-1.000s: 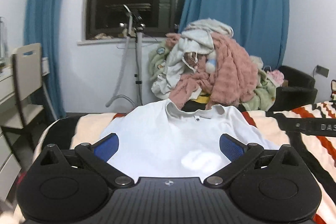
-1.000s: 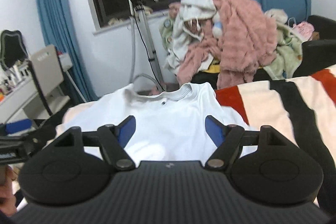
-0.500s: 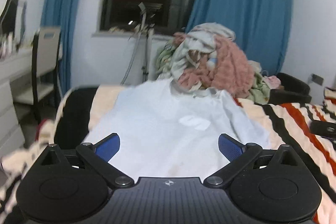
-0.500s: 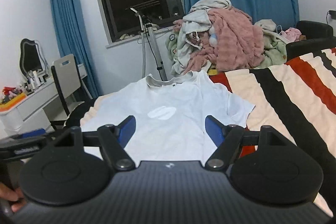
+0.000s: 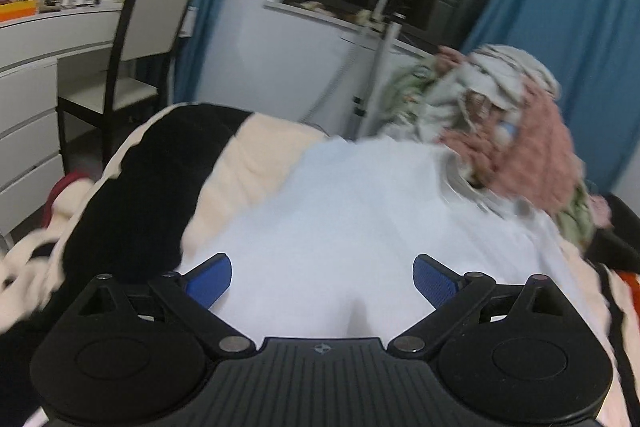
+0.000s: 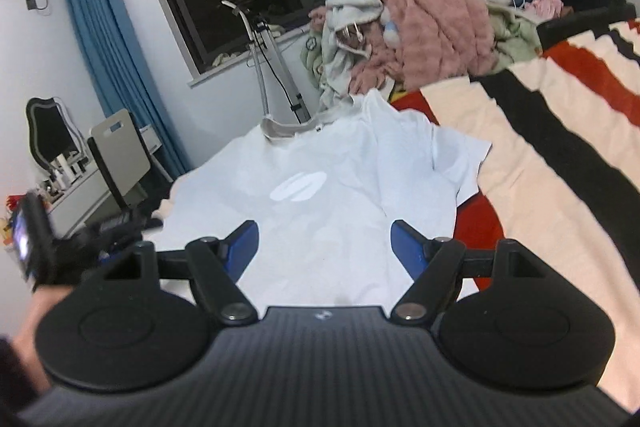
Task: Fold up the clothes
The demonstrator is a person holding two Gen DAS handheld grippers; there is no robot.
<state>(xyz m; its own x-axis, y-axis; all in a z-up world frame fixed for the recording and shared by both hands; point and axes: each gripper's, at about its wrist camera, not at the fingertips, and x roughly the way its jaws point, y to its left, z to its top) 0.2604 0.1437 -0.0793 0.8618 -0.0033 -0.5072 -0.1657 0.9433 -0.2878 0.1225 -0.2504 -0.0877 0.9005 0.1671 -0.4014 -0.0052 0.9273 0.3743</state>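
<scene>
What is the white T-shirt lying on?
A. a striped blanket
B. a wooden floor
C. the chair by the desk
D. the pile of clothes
A: the white T-shirt lies spread flat on the striped blanket, whose cream, black and red bands show around it; the pile of clothes sits beyond its collar.

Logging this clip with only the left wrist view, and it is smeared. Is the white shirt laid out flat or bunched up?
Observer: Flat. The right wrist view shows the white T-shirt spread on the striped blanket, a pale oval print on its chest.
Operator: Where is the right gripper?
Observer: The right gripper hovers over the shirt's lower part, jaws open, nothing between them.
Operator: And the sleeves?
Observer: One short sleeve lies spread sideways on the blanket.
</scene>
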